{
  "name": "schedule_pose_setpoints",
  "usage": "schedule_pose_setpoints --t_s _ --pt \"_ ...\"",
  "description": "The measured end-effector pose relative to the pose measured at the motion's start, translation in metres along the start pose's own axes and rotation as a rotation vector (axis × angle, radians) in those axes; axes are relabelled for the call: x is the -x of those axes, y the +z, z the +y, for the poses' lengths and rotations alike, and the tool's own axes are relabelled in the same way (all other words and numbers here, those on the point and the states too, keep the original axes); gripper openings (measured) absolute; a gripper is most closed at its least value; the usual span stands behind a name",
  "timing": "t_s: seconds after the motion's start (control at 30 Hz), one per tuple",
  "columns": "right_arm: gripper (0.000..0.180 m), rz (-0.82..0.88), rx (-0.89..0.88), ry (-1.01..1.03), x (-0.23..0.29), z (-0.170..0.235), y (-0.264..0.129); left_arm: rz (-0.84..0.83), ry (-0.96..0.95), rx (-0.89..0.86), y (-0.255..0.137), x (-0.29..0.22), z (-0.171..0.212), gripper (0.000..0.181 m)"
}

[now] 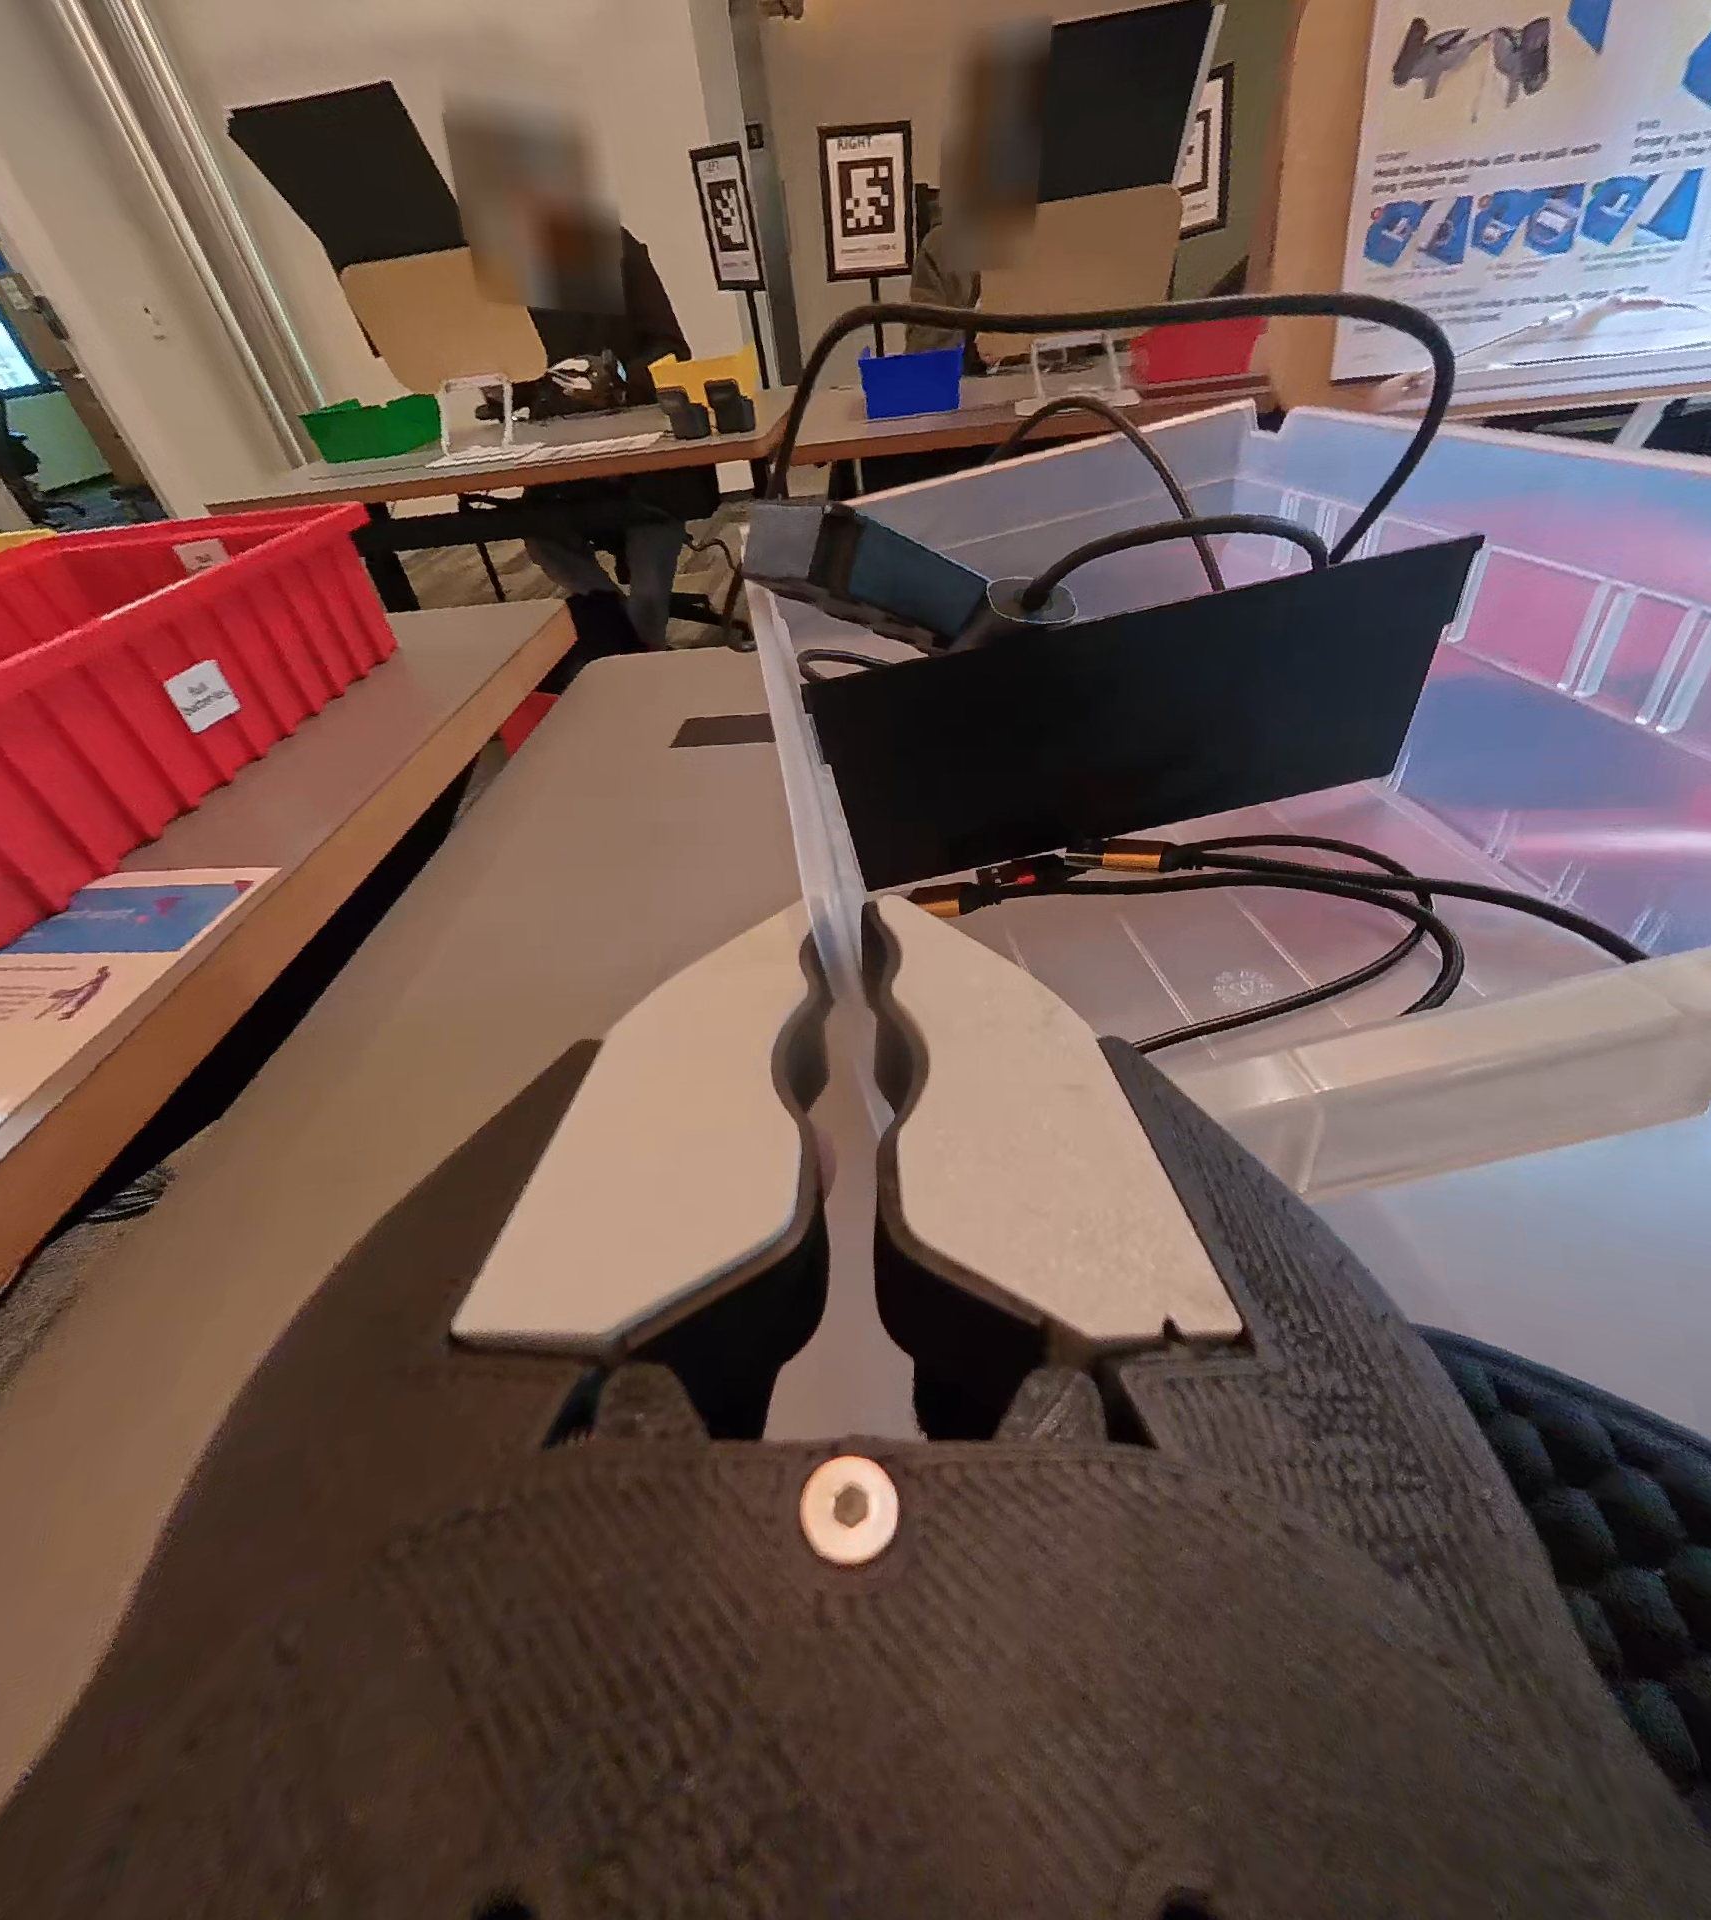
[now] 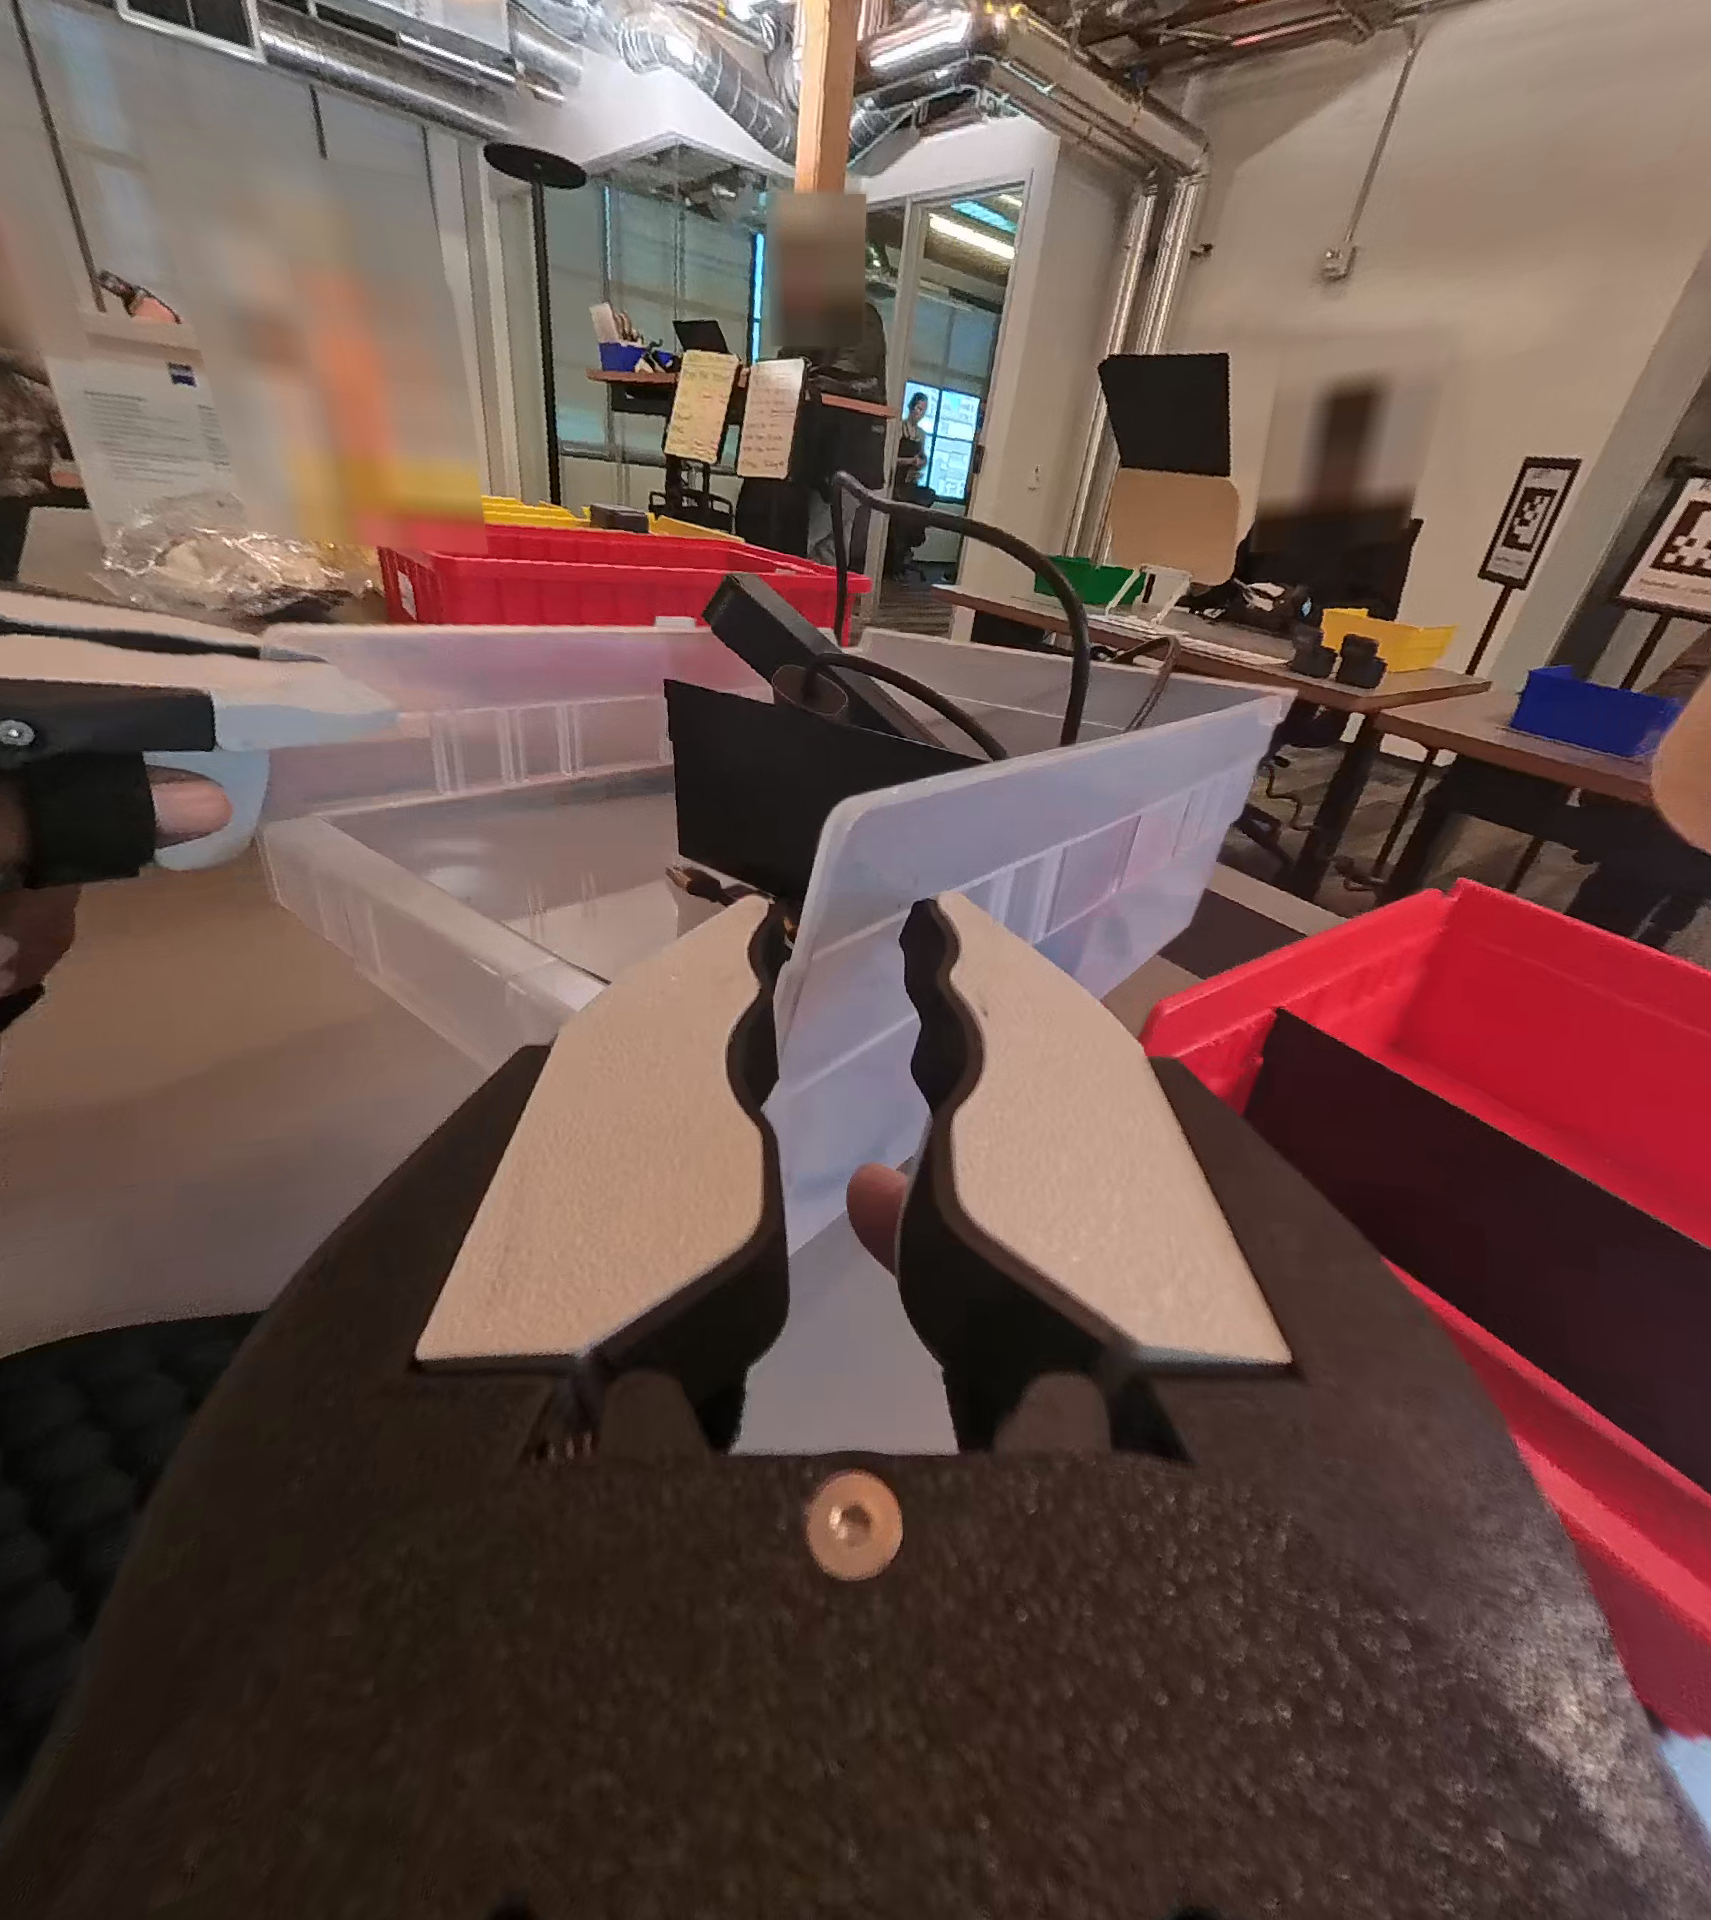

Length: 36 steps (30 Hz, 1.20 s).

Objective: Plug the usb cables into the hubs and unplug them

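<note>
A clear plastic bin (image 1: 1453,1039) holds a black divider (image 1: 1142,717). Behind the divider a dark USB hub (image 1: 882,571) leans on the bin's left wall, with a black cable (image 1: 1350,312) arching up from it. In front of the divider lie loose black cables with gold plugs (image 1: 1126,857). My left gripper (image 1: 840,914) is shut on the bin's left wall; it also shows in the right wrist view (image 2: 311,675). My right gripper (image 2: 840,914) straddles the bin's right wall (image 2: 1038,810) with its jaws apart. The hub (image 2: 778,634) and divider (image 2: 778,800) show beyond it.
A red ribbed bin (image 1: 134,707) stands on the table to the left. Another red bin (image 2: 1557,1039) with a black divider (image 2: 1505,1195) sits close to the right of my right gripper. An instruction board (image 1: 1557,187) stands behind the clear bin. People sit at far tables. The left gripper's tips are roughly 20 centimetres from the right gripper's.
</note>
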State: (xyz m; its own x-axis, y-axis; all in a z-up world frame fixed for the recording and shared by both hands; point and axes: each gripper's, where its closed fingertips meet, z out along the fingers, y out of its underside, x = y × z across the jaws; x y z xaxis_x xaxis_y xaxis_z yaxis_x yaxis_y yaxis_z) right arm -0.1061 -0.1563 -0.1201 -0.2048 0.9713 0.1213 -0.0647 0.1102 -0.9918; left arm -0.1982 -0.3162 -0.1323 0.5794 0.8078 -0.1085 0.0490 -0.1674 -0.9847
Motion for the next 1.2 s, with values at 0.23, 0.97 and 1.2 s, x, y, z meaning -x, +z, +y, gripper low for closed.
schedule_pose_setpoints --t_s 0.23,0.97,1.2 --pt "0.022 0.012 0.088 -0.010 0.010 0.033 0.032 -0.032 -0.022 0.016 0.019 0.027 0.029 0.002" --pt "0.016 0.305 0.297 0.192 -0.106 0.120 -0.053 0.286 0.391 0.219 0.082 -0.122 0.073 0.013" --pt "0.056 0.102 0.387 0.133 -0.109 0.111 -0.083 0.240 0.581 0.069 0.057 -0.149 0.022 0.041"
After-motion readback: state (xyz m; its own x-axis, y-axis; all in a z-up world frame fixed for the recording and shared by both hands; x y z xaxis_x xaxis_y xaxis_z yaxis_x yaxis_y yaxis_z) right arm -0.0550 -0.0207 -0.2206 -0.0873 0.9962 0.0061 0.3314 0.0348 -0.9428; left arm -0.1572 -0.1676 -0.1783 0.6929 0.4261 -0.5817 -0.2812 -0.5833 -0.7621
